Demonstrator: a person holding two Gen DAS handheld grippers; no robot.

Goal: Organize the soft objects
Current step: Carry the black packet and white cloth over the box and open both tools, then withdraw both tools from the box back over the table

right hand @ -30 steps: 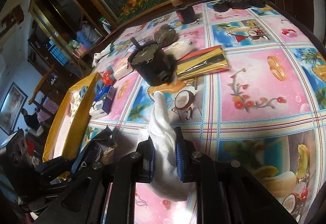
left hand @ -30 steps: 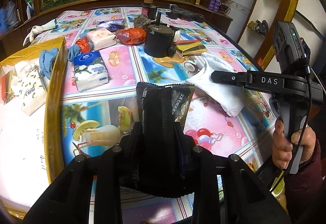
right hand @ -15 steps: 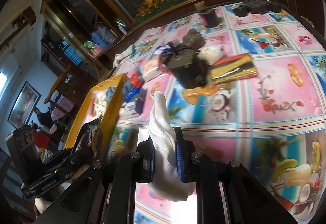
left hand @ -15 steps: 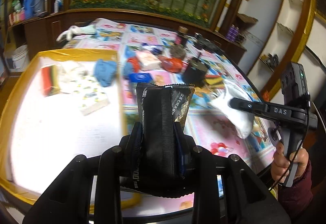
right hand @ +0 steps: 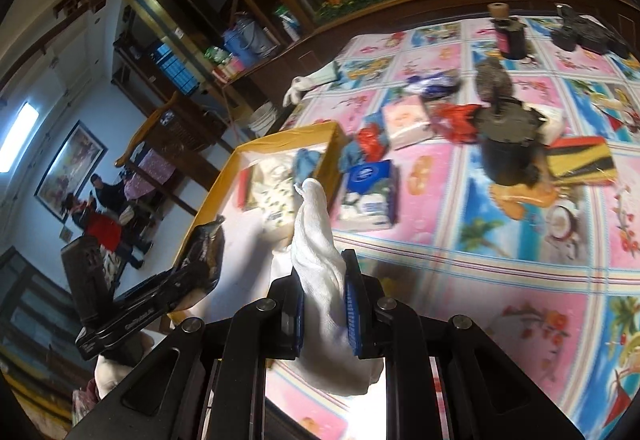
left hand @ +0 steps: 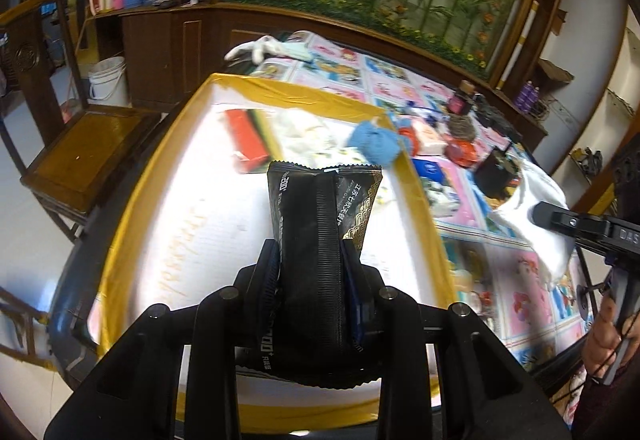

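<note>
My left gripper (left hand: 316, 260) is shut on a black soft packet (left hand: 320, 224) and holds it above the gold-rimmed white box (left hand: 132, 200). The box holds a red pack (left hand: 246, 136), a patterned tissue pack (left hand: 316, 144) and a blue cloth (left hand: 374, 142). My right gripper (right hand: 324, 304) is shut on a white cloth (right hand: 316, 240), held above the table near the box's right edge (right hand: 332, 160). The left gripper with the packet also shows in the right wrist view (right hand: 200, 260).
On the fruit-pattern tablecloth (right hand: 500, 280) lie a blue-topped tissue pack (right hand: 368, 196), a pink tissue pack (right hand: 408, 120), red bags (right hand: 456, 116), a black pot (right hand: 508, 144) and a yellow-black pack (right hand: 580, 164). A wooden chair (left hand: 80, 144) stands left of the table.
Both grippers have moved left with their loads. The black packet is now over the box, and the white cloth has come close to the box's right edge.
</note>
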